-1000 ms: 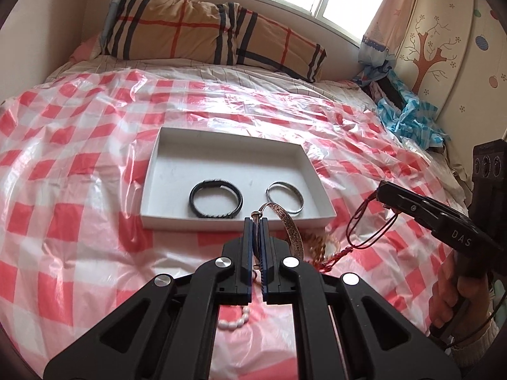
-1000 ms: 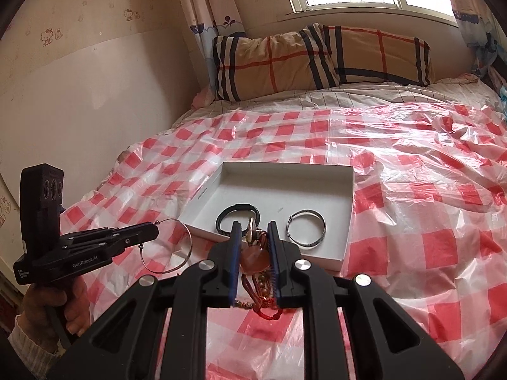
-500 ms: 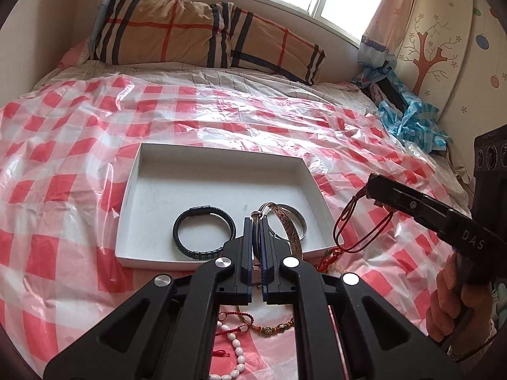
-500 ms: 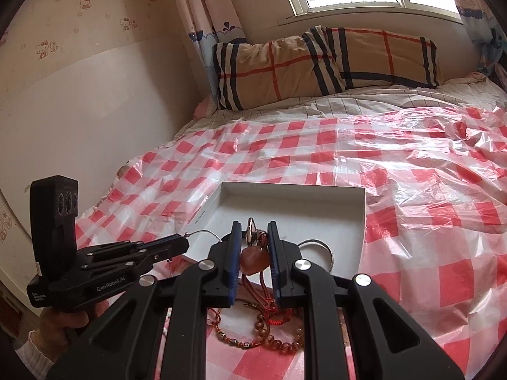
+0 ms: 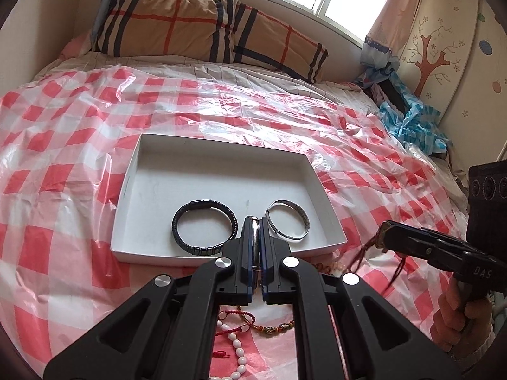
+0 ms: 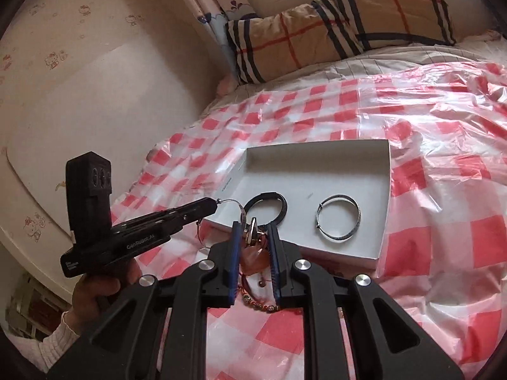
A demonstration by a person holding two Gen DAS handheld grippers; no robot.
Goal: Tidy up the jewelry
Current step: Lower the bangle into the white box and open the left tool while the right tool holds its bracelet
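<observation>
Left gripper (image 5: 255,221) jaws clamp a thin metal bangle (image 6: 236,206) over the white tray's (image 5: 221,255) near edge. Right gripper (image 6: 252,232) jaws narrow, pinching a red cord pendant (image 6: 253,253). Black bracelet (image 5: 204,227) and silver bangle (image 5: 287,224) lie in tray.

We see a white tray (image 5: 133,171) w/ a black braided bracelet (image 5: 204,228) and a silver bangle (image 5: 288,223). The sheet (image 5: 63,145) on the bed is red & white checks, glossy. Pillow (image 5: 196,25): tan w/ navy and red plaid stripes. Both tongs are black w/ blue pads: left tongs (image 5: 255,237), right tongs (image 6: 252,237). White beads (image 5: 237,353) and red cord (image 5: 221,354) lie near us. Wardrobe (image 5: 443,31) is cream w/ a brown tree. Blue & white striped cloth (image 5: 408,120) by the curtain.
</observation>
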